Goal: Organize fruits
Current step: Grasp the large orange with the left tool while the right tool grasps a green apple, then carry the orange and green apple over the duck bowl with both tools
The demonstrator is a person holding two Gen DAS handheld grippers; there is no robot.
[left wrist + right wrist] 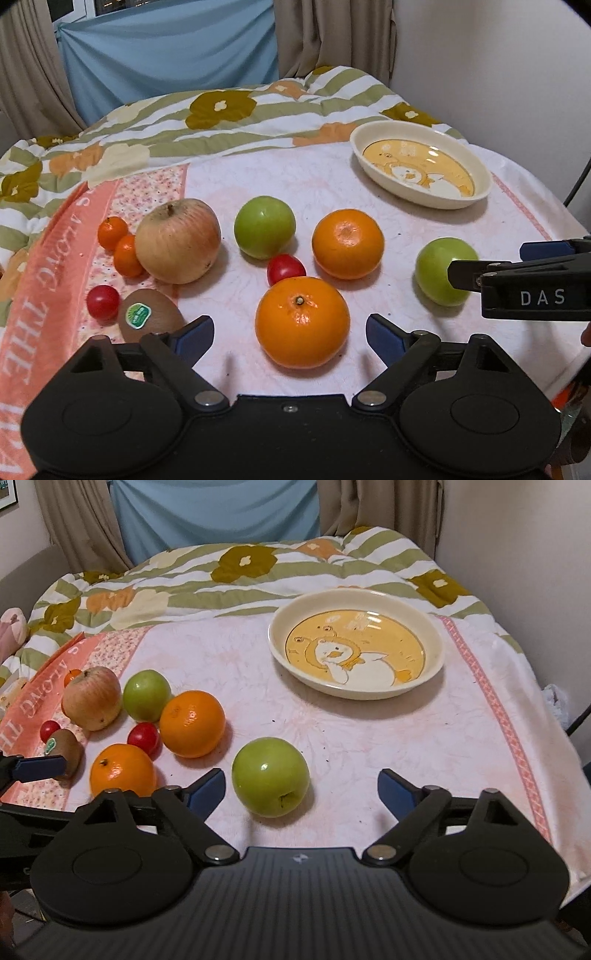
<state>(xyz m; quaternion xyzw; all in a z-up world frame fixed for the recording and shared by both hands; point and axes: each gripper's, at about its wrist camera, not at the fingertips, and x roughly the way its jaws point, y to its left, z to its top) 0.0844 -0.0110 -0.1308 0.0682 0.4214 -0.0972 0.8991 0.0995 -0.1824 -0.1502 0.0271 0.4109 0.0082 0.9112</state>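
Note:
My left gripper (290, 332) stands open astride the near orange (302, 323), pads clear of it on both sides. My right gripper (303, 786) is open around a green apple (269, 775), which lies closer to its left finger without being pressed. The same apple (439, 273) shows in the left wrist view behind the right gripper's fingers (480, 275). A second orange (347, 243), another green apple (264, 227), a big pale-red apple (177, 245), a kiwi (147, 317), two cherry tomatoes (286, 268) and two small mandarins (112, 229) lie on the pink cloth. The cream duck plate (277, 642) holds nothing.
A flowered green-striped quilt (236, 579) bunches up behind the cloth. Curtains and a blue sheet (214, 513) hang beyond it, and a wall closes the right side. The cloth's right edge (517, 738) drops off near the plate.

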